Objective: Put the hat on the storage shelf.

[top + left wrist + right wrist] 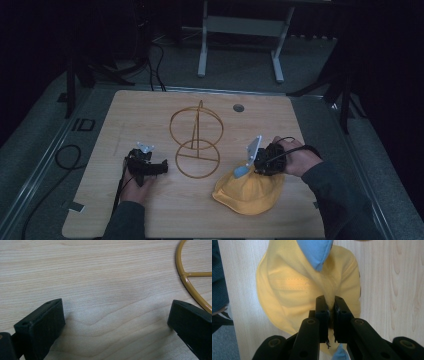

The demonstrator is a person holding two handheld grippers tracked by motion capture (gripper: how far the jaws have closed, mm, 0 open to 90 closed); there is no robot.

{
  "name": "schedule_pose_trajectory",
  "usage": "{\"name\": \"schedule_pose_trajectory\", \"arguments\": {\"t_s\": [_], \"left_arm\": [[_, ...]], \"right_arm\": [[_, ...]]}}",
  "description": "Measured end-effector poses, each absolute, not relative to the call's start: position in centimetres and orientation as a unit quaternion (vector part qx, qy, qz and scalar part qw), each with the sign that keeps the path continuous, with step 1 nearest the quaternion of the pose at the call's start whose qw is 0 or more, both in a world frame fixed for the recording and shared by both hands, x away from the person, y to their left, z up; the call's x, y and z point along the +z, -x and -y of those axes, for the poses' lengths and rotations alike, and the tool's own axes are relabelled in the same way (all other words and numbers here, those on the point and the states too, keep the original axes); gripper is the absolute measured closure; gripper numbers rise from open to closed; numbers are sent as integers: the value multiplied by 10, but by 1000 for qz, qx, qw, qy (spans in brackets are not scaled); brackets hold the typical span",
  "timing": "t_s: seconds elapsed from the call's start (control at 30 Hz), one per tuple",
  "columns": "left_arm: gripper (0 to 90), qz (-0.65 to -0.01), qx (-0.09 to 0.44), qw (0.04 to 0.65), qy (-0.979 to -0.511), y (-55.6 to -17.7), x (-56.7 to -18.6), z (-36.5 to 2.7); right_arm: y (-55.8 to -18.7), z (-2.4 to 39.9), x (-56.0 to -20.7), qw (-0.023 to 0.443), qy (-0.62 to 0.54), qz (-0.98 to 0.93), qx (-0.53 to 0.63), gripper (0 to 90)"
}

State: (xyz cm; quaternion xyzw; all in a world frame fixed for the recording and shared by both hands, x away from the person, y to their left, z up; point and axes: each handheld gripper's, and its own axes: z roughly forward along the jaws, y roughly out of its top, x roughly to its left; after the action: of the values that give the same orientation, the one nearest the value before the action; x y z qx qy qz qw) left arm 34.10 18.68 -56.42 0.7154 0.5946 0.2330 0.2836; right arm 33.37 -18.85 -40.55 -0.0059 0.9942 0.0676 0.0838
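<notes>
A: Down low, near the front edge of the wooden table [150,220]: two forearms coming in, one hand on each tool.

B: And the left hand [136,186]?

A: Wrapped round the left gripper [159,168], low over the wood, pointing right. Jaws wide apart in the left gripper view, holding nothing, just bare wood between them.

B: Near anything?

A: Just beside the gold wire stand [196,141]. Its round base ring curving past the right jaw in the left gripper view [186,281].

B: And the right hand [295,156]?

A: Curled round the right gripper [252,167], pointing left and down at the yellow hat [247,192].

B: Jaws?

A: Almost closed, pinching a fold of the yellow cloth [294,285], pulled up into a ridge. A blue bit [315,250] poking up past the jaws.

B: Where is the hat?

A: Flat on the wood, front right, brim spread out.

B: Farther back?

A: Stand in the middle, upright, one hoop on top. Small grey round hole [238,107] near the far edge. Dark floor and a pale frame [240,30] beyond.
</notes>
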Motion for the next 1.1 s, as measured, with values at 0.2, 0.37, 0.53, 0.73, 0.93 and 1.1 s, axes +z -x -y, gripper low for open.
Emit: {"name": "schedule_pose_trajectory", "arguments": {"t_s": [0.2, 0.37, 0.53, 0.73, 0.93, 1.1], "left_arm": [[9, -595, 233, 284, -715, -341, -564, -187], [9, -594, 233, 283, -716, -341, -564, -187], [9, -594, 233, 283, -715, -341, -564, -187], [9, -594, 233, 283, -716, -341, -564, -187], [9, -594, 232, 282, -717, -341, -564, -187], [9, -594, 232, 282, -717, -341, -564, -187]], "right_arm": [[-336, 196, -396, 88, -8, -994, 71, 841], [-339, 201, -388, 94, -17, -993, 76, 841], [-342, 205, -381, 96, -24, -992, 77, 841], [-344, 209, -374, 98, -28, -992, 77, 841], [-346, 213, -364, 106, -31, -990, 83, 841], [-346, 216, -353, 115, -37, -989, 88, 841]]}}
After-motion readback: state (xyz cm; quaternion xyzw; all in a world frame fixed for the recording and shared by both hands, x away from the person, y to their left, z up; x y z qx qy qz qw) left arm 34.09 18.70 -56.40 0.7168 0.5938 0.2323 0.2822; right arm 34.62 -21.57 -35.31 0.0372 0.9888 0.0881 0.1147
